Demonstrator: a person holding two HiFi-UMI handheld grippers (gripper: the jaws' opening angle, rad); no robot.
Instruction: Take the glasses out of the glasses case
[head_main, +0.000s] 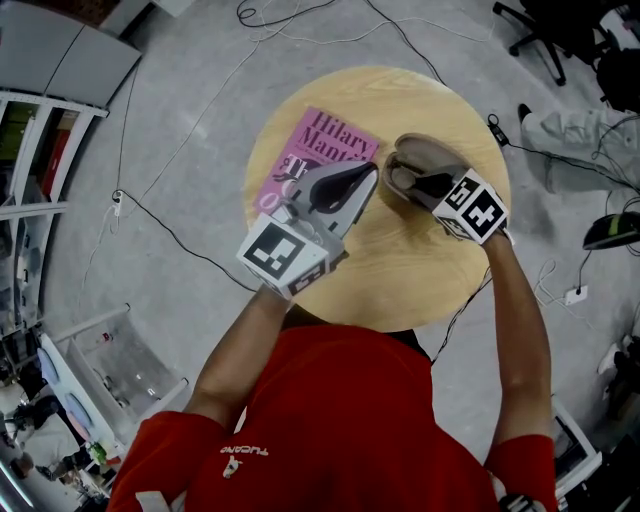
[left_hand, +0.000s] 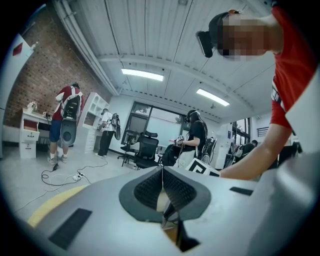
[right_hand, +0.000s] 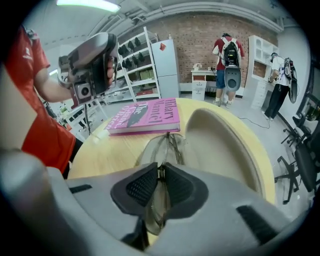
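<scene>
On the round wooden tabletop (head_main: 400, 290), the open glasses case (head_main: 425, 160) lies on the far right part, its outer side close to the rim. In the right gripper view the case's pale hollow shell curves along the right, and the glasses (right_hand: 167, 145) rest at its left side, thin frame pointing away toward the book (right_hand: 145, 117).

The right tongs (right_hand: 161, 172) slants steeply down into the case. Its jaws are pinched nearly together on the glasses, with the thin frame caught between the dark ribbed pads. The glasses are not yet out of the case.

The pink book lies flat on the far left part of the tabletop, its outer corners close to the rim. A narrow strip of wood separates it from the case.

The left tongs (head_main: 365, 175) is held level, lifted above the tabletop beside the book's near corner and apart from the case. Its own view shows the pads meeting at their tips with nothing held between them.

A broad stretch of bare wood runs from the book and case back to the person's side of the tabletop. Around it is grey floor crossed by cables (head_main: 180, 240), with white shelving (head_main: 30, 160) to the left and an office chair (head_main: 545, 30) at the far right, all well clear of the rim.
</scene>
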